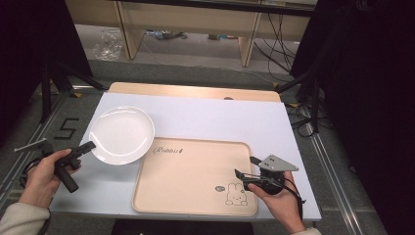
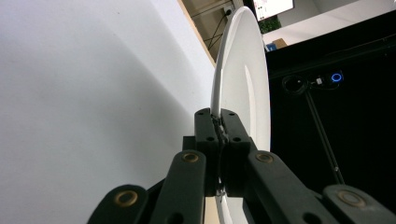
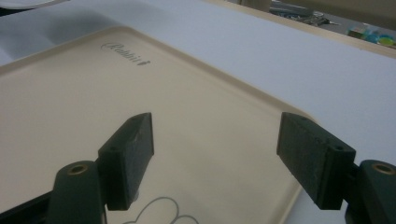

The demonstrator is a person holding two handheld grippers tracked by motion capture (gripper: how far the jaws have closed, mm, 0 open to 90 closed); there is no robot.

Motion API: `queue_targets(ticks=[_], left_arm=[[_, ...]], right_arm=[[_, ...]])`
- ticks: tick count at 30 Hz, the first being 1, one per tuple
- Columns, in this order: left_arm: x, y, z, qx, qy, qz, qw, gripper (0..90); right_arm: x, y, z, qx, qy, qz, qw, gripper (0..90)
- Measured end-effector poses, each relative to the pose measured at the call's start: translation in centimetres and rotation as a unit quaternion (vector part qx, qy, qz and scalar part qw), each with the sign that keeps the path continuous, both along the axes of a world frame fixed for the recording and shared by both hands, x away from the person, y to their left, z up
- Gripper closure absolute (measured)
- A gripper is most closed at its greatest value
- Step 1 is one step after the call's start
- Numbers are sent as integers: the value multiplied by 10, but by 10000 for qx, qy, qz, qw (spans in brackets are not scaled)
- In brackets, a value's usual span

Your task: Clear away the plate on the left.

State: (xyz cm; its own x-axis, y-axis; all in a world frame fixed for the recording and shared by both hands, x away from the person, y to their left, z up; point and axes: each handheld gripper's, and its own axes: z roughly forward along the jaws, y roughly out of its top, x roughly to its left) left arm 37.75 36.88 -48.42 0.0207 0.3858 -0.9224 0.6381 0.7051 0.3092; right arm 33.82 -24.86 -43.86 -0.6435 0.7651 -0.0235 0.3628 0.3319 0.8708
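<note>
White surface [image 1: 205, 117], dark room. Left tongs [image 2: 219, 135] clamped on plate [image 1: 121, 134] rim beside tray [image 1: 195, 176]. Right tongs [image 3: 215, 154] apart over tray; close up, pads pinching rim.

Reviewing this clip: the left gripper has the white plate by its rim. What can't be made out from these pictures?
- High view: where the left gripper meets the plate is too small to judge the grip.
- Left gripper view: the plate's lower rim is hidden behind the jaws.
- Right gripper view: the right gripper hangs over the tray, whose rabbit drawing is cut off by the bottom edge.
</note>
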Motion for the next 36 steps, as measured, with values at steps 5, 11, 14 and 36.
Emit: queue_targets(ticks=[5,11,14,36], left_arm=[[1,-6,0,-23,-3,-51,10000,873],[2,-11,2,6,-41,-148,9999,873],[1,-14,4,50,-48,-203,9998,873],[3,-31,10,128,-43,-416,9990,872]], right_arm=[[-3,-1,0,45,109,-103,9999,281],[-2,-4,1,-50,-10,-99,9999,281],[-2,-2,0,55,95,-116,9999,282],[-2,-3,-1,55,51,-81,9999,282]])
